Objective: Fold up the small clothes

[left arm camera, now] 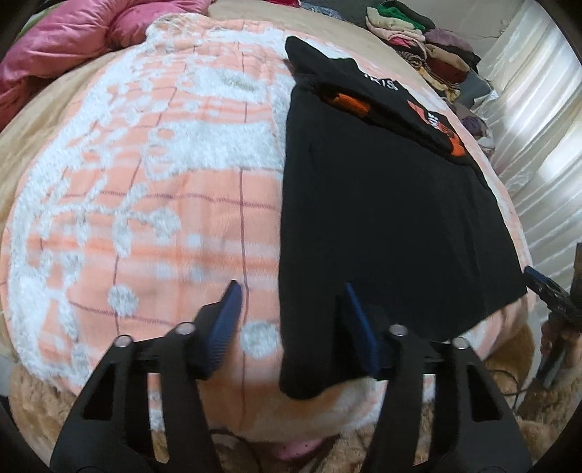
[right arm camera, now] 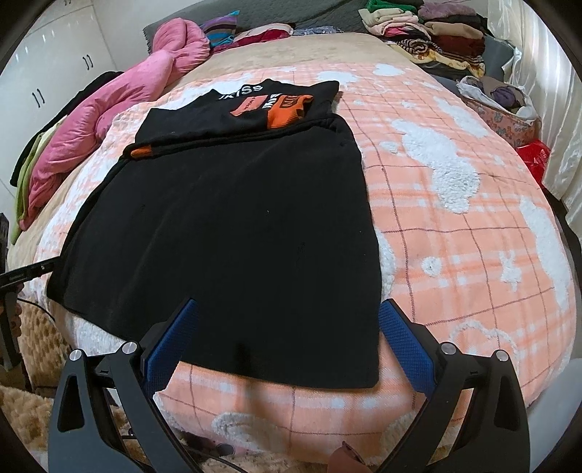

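Observation:
A black T-shirt (left arm camera: 382,200) (right arm camera: 236,218) lies flat on an orange-and-white checked blanket (left arm camera: 145,218) (right arm camera: 454,254). Its far end is folded over, showing white letters and an orange print. My left gripper (left arm camera: 291,291) hovers at the shirt's near left corner. The cloth's edge sits between its blue fingers, which stand apart with a gap showing. My right gripper (right arm camera: 287,309) straddles the near right part of the hem with its jaws wide and no pad pressing the cloth. Each gripper also shows at the edge of the other's view.
A pink quilt (right arm camera: 127,120) (left arm camera: 72,36) is bunched at the far left of the bed. Stacks of folded clothes (right arm camera: 436,29) (left arm camera: 418,36) sit at the far right, with a patterned basket (right arm camera: 509,112) and a red bag (right arm camera: 534,156) nearby. A tan fuzzy cover (left arm camera: 36,400) hangs below the blanket.

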Demonstrator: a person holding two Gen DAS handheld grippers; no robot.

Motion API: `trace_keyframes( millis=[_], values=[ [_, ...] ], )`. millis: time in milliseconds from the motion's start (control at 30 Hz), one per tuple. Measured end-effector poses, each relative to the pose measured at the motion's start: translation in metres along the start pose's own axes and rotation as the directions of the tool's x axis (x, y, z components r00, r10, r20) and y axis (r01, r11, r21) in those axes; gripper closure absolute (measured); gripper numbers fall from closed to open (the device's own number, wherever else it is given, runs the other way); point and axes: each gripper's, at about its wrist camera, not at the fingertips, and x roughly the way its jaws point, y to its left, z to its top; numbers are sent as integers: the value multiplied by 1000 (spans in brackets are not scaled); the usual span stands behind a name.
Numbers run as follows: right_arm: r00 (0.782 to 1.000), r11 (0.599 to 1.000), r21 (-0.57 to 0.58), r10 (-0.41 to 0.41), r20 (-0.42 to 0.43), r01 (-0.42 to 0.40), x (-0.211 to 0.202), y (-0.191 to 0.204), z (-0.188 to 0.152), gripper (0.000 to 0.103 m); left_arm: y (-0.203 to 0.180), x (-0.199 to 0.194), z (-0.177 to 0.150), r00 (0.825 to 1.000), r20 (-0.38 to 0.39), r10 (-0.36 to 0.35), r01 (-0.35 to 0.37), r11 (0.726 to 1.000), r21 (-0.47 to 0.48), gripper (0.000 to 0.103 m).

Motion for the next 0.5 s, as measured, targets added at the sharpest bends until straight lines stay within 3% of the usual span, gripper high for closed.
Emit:
trace_keyframes(
  millis=[267, 500],
  values=[
    [1000, 1000, -1, 9, -12, -9, -2, -2, -5, 5, -6, 4, -17, 995, -45, -91, 90, 996, -22, 65],
    [998, 999, 10, 34, -48, -33, -3, -8, -14, 6, -12, 7, -19, 997, -46, -57, 58, 998, 13, 65]
  ],
)
